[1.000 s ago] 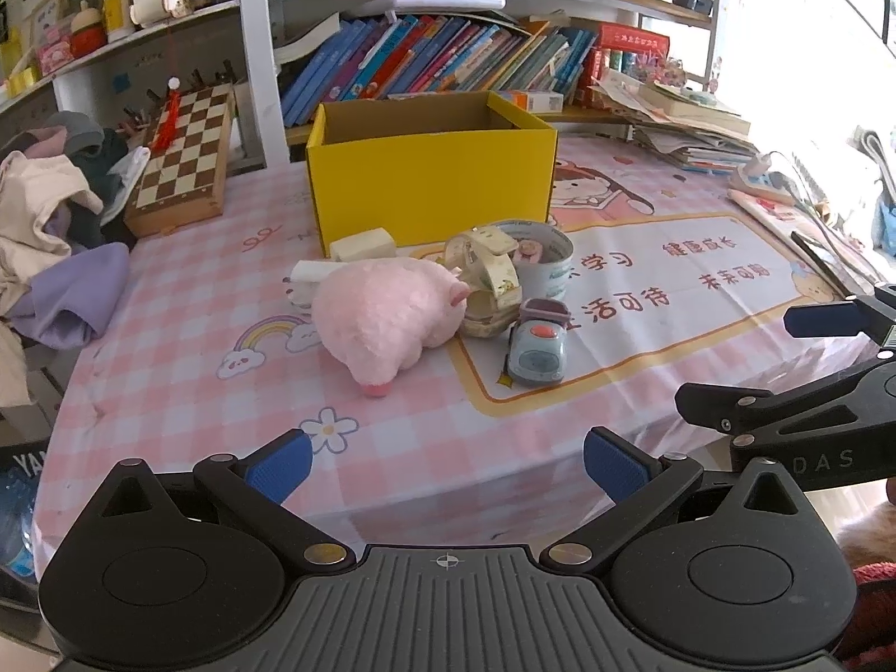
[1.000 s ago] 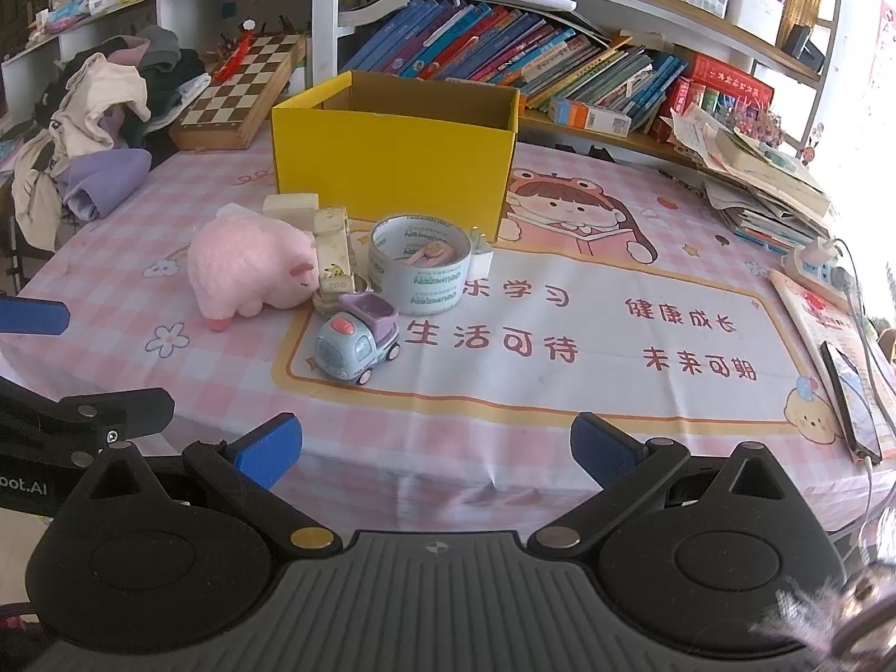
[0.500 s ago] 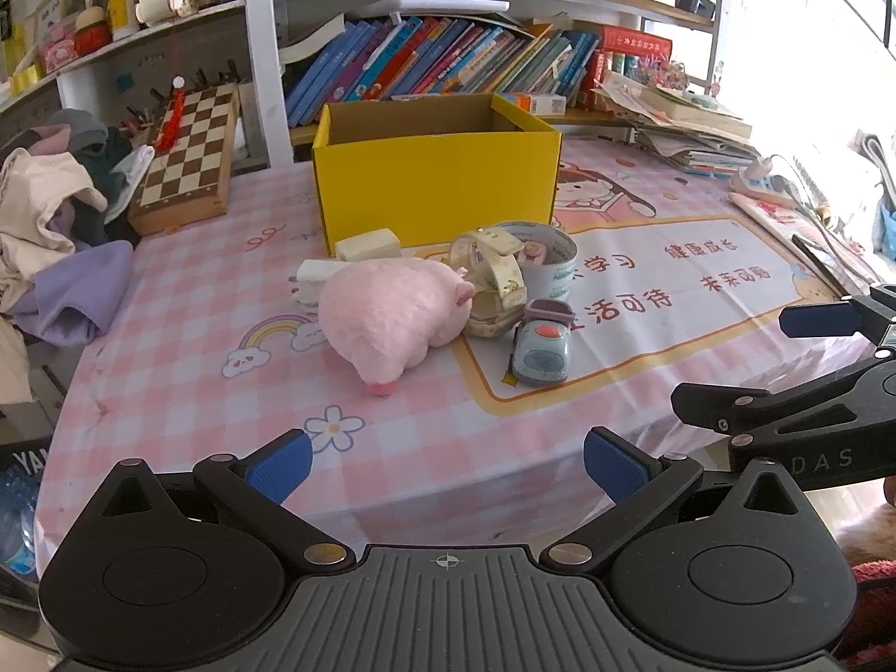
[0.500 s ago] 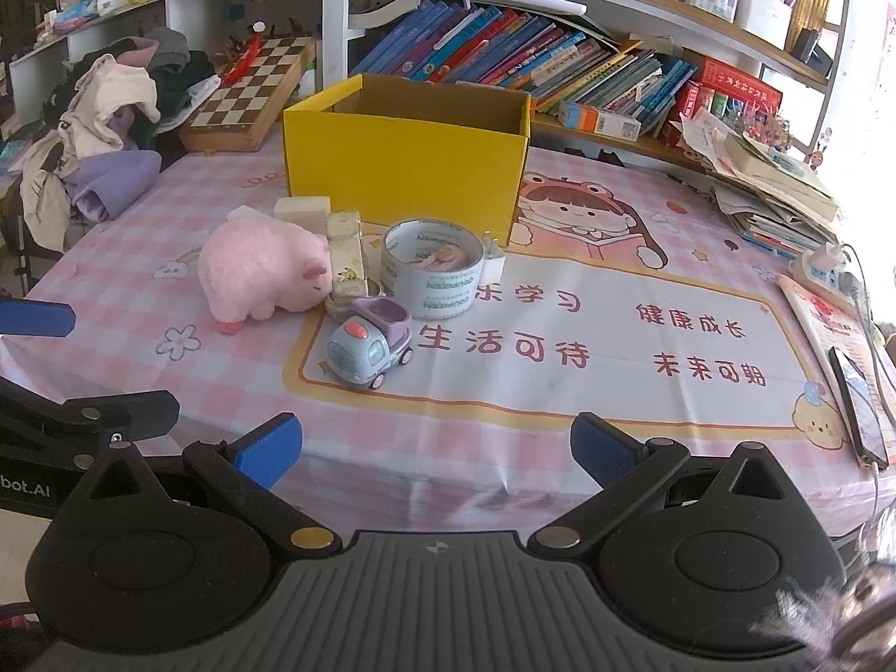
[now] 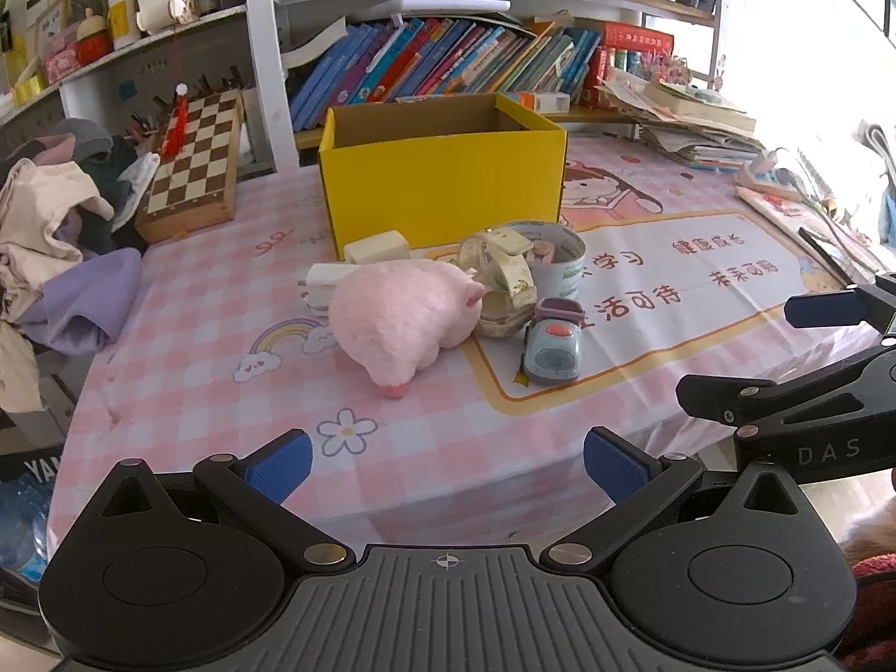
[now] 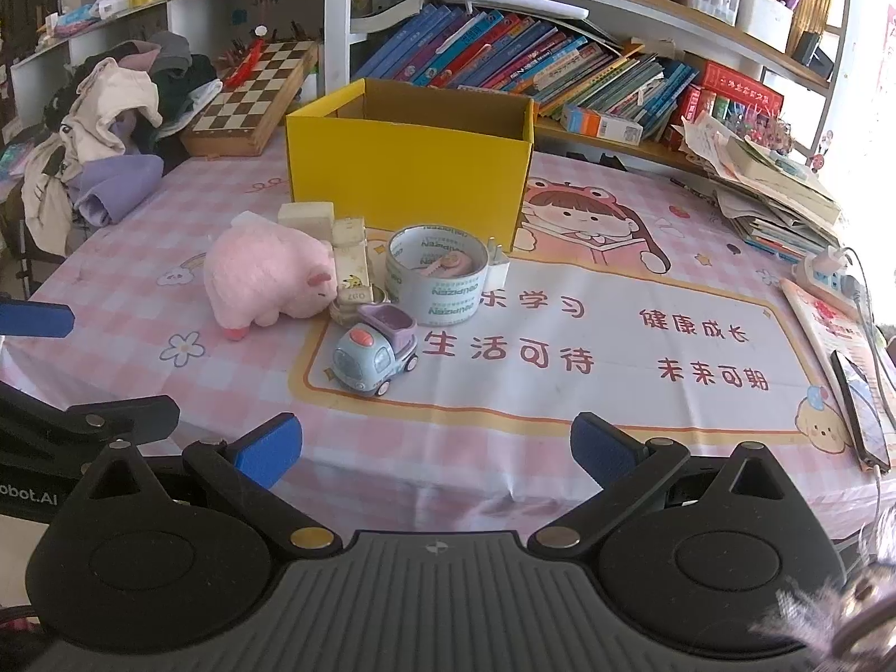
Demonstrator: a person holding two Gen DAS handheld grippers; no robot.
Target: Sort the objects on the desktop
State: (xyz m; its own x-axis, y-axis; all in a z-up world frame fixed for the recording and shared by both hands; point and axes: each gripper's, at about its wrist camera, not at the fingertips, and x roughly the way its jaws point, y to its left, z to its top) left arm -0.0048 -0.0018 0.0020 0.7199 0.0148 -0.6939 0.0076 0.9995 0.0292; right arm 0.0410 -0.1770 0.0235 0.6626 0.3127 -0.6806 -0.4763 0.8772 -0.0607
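A pink plush pig lies on the pink checked tablecloth. Beside it are a blue-grey toy truck, a wide tape roll, a small patterned tape roll, and white blocks. An open yellow box stands behind them. My left gripper is open and empty at the table's near edge. My right gripper is open and empty, also at the near edge, right of the left one.
A chessboard and a heap of clothes lie at the left. Shelves of books run along the back. Stacked papers, a power strip and a phone lie at the right.
Both grippers have moved slightly forward toward the objects, which look a little larger. Nothing on the table has moved.
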